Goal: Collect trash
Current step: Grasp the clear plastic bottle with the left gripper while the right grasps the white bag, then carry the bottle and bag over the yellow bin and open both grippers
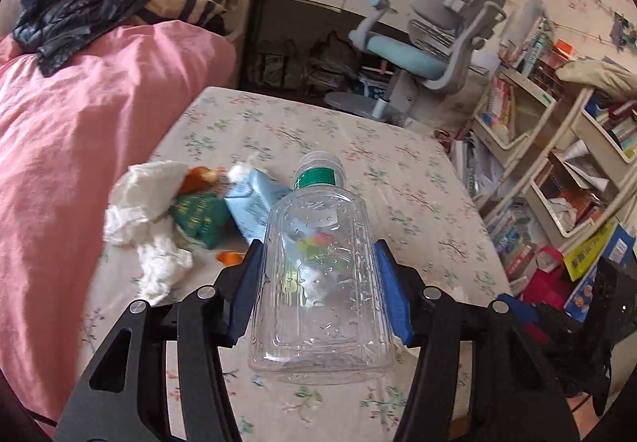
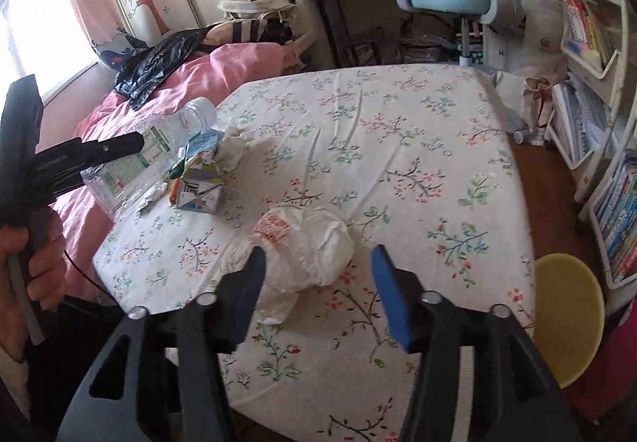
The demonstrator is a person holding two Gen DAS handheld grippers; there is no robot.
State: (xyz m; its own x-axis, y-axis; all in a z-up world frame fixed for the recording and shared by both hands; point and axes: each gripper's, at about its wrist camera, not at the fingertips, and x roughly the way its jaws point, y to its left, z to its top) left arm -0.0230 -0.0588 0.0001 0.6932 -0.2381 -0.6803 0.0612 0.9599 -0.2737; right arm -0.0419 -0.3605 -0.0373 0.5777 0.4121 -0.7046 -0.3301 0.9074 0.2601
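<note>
My left gripper (image 1: 318,255) is shut on a clear empty plastic bottle (image 1: 318,274) with a green label, held just above the floral table (image 1: 398,171). Behind it lie crumpled white tissue (image 1: 147,211), a green wrapper (image 1: 199,219), orange peel (image 1: 199,175) and a blue carton (image 1: 251,203). In the right wrist view the left gripper (image 2: 79,159) holds the bottle (image 2: 159,147) at the table's left edge, by a carton (image 2: 199,191). My right gripper (image 2: 316,259) is open above a crumpled white plastic bag (image 2: 306,247), its fingers on either side.
A pink bed (image 1: 79,123) with a black bag (image 1: 79,16) borders the table's left. A blue desk chair (image 1: 430,36) and desk stand behind. Bookshelves (image 1: 557,163) fill the right. A yellow stool (image 2: 565,314) sits at the table's right corner.
</note>
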